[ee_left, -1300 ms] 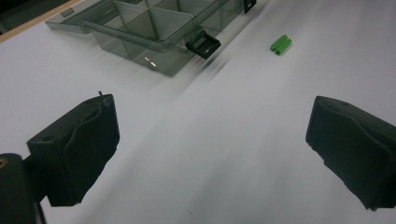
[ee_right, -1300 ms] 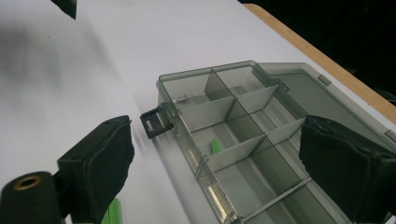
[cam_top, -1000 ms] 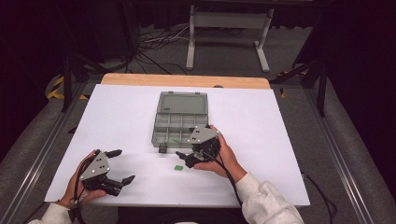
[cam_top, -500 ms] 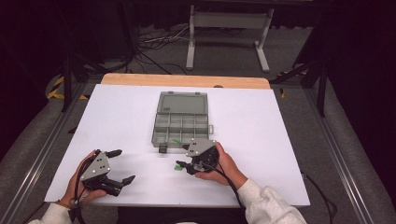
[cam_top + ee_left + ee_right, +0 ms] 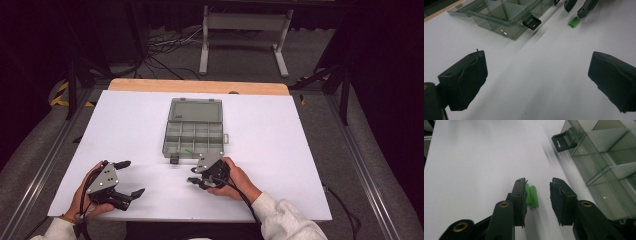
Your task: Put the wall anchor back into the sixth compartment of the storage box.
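green plugs [image 5: 532, 196] lie on the white surface [image 5: 130, 125] near the clear organiser box [image 5: 195, 131]; your right tool [image 5: 537, 193] has dropped around them, jaws just narrowing, not yet gripping.

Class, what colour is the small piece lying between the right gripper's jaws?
Bright green piece, clearest in the right gripper view.
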`<state>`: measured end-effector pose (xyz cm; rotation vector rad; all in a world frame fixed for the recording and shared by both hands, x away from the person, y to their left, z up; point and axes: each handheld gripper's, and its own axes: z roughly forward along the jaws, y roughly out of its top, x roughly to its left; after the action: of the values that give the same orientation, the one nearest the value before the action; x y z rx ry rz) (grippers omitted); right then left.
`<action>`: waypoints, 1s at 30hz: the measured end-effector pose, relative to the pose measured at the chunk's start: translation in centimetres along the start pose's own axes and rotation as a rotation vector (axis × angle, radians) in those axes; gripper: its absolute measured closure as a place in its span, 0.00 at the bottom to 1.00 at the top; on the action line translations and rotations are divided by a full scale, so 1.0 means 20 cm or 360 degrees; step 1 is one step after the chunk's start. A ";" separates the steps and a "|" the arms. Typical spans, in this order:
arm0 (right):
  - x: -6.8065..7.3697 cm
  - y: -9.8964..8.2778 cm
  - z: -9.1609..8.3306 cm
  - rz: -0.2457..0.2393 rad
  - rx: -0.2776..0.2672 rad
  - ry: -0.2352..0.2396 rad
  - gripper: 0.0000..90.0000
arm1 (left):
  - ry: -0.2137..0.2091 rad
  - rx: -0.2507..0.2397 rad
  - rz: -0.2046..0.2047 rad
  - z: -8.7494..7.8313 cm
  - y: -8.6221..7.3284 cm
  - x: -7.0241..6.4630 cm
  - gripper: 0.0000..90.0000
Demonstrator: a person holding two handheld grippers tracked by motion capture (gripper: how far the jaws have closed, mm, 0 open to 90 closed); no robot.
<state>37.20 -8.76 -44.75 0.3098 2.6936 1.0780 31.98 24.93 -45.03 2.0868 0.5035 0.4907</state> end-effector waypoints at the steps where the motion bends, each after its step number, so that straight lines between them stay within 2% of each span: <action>1: 0.00 0.00 0.01 -0.0005 0.0012 0.0003 0.73 | 0.0000 0.0000 0.0000 0.00 0.00 0.00 0.04; 8: -0.02 -0.01 0.01 0.0029 -0.0006 0.0024 0.75 | -0.0009 0.0001 -0.0006 0.00 0.00 0.00 0.04; 11: -0.04 0.00 -0.01 0.0075 -0.0060 0.0025 0.75 | -0.0007 0.0003 -0.0011 0.00 0.00 0.00 0.04; 17: -0.04 -0.01 0.01 0.0055 0.0004 0.0030 0.80 | 0.0000 0.0015 0.0002 0.01 0.00 0.00 0.04; 25: -0.04 -0.02 0.03 0.0070 0.0005 0.0058 0.83 | -0.0006 0.0004 -0.0017 0.01 0.00 -0.01 0.04; 30: -0.03 -0.01 0.05 0.0064 0.0023 0.0065 0.86 | -0.0006 0.0005 -0.0007 0.01 0.01 -0.01 0.04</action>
<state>37.96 -8.47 -45.60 0.3500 2.7434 1.0878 31.94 24.67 -45.03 2.0886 0.5065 0.4837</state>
